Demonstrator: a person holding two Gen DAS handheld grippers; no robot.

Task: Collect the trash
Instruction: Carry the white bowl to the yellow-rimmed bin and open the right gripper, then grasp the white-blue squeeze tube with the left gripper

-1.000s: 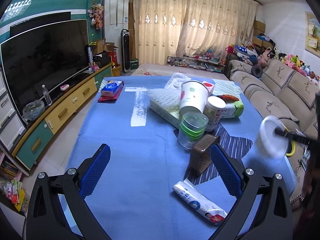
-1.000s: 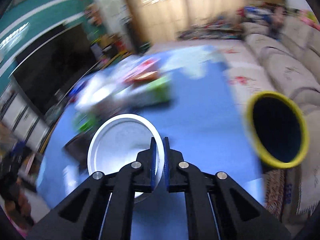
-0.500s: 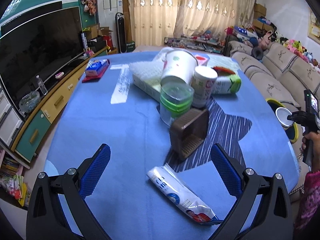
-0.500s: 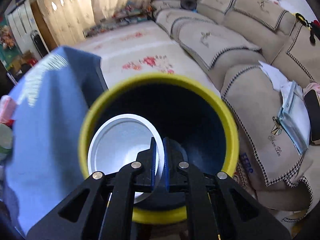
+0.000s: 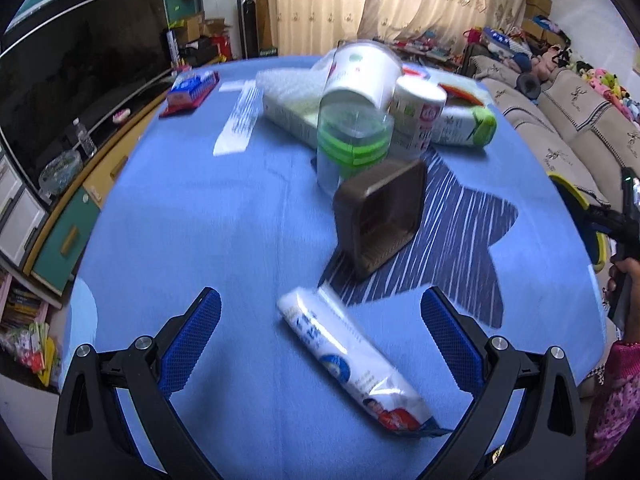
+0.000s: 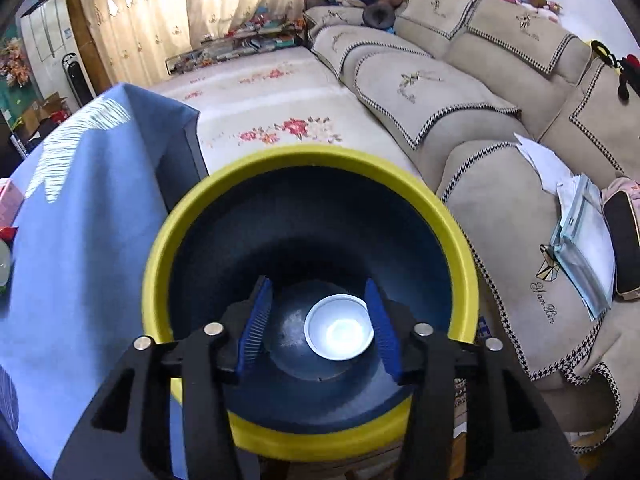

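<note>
Evidently we hold the right gripper (image 6: pixel 318 330), jaws spread and empty, over the yellow-rimmed bin (image 6: pixel 460 236) where the white cup (image 6: pixel 339 333) lies, while the left gripper (image 5: pixel 320 346), jaws wide and empty, faces the wrapper (image 5: pixel 352 364) on the bench (image 5: pixel 200 220), its far clutter blurred.

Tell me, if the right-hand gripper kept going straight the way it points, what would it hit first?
Probably the white round cup lying at the bottom of the yellow-rimmed dark bin; the open right gripper points straight down into it.
</note>
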